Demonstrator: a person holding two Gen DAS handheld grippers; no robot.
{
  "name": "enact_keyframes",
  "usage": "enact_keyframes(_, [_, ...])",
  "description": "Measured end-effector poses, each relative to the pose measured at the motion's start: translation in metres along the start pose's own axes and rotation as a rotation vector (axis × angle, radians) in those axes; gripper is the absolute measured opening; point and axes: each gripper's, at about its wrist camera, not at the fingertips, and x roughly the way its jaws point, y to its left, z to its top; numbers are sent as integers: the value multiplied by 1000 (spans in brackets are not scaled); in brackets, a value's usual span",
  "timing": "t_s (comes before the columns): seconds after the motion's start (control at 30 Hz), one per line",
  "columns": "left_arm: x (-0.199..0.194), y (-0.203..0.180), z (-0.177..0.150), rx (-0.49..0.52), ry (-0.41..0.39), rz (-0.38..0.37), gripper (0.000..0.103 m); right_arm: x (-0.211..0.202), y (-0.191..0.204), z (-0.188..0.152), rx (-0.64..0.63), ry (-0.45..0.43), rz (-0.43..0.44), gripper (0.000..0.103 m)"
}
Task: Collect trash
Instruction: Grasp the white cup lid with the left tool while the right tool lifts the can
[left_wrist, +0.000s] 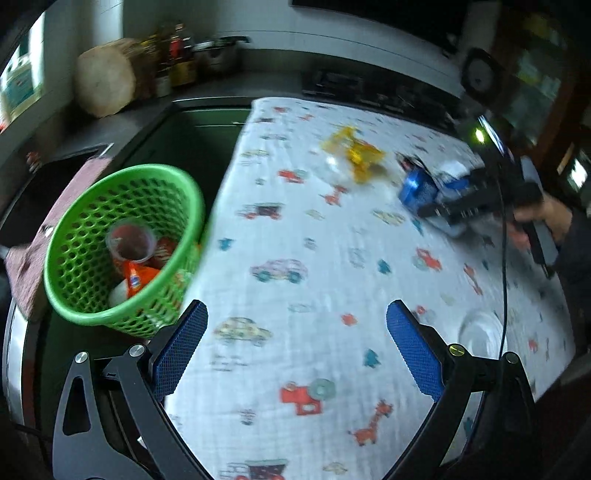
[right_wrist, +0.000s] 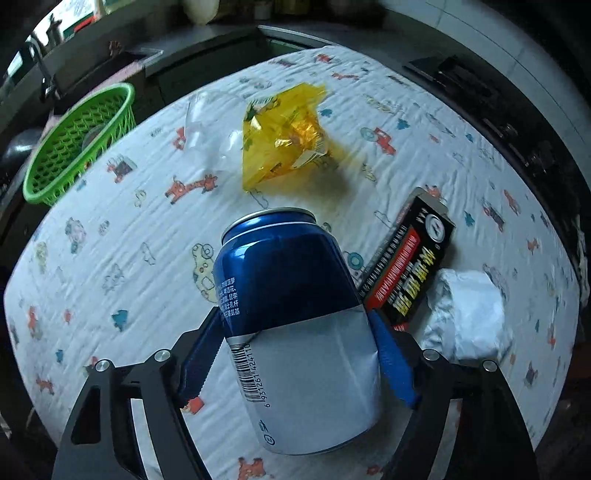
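Observation:
My right gripper (right_wrist: 295, 332) is shut on a blue and silver can (right_wrist: 291, 314) and holds it over the patterned tablecloth (right_wrist: 129, 258); the can also shows in the left wrist view (left_wrist: 421, 188). My left gripper (left_wrist: 295, 321) is open and empty beside the green basket (left_wrist: 122, 243), which holds a clear cup (left_wrist: 129, 243) and orange wrappers (left_wrist: 138, 277). A yellow wrapper (right_wrist: 284, 136), a clear plastic piece (right_wrist: 207, 125), a black and red box (right_wrist: 410, 258) and a white crumpled wad (right_wrist: 469, 314) lie on the cloth.
The basket (right_wrist: 74, 144) stands off the cloth's left edge, on a dark counter by a sink (left_wrist: 55, 177). A wooden block (left_wrist: 107, 77), bottles and a pot (left_wrist: 218, 55) stand at the back. A clear lid (left_wrist: 480, 332) lies near my left gripper's right finger.

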Motion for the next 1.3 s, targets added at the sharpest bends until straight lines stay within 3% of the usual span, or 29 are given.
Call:
enact_keyframes(0.43, [7,-105,-37,261,35,-211,98,-72,-18,-53,100,-92,40,76])
enact_keyframes(0.73, [22,-167,-56,396,98,-336,98,-97,-30,-95,118,-117,33,76])
enact_keyframes(0.93, [41,-196,-62,463,138,-325,98,-104,-38,-113,132,-130,36,76])
enact_keyframes(1.3, [68,-199,-57,463,196,-294,98,-102,-37,-117,128,-136,55,76])
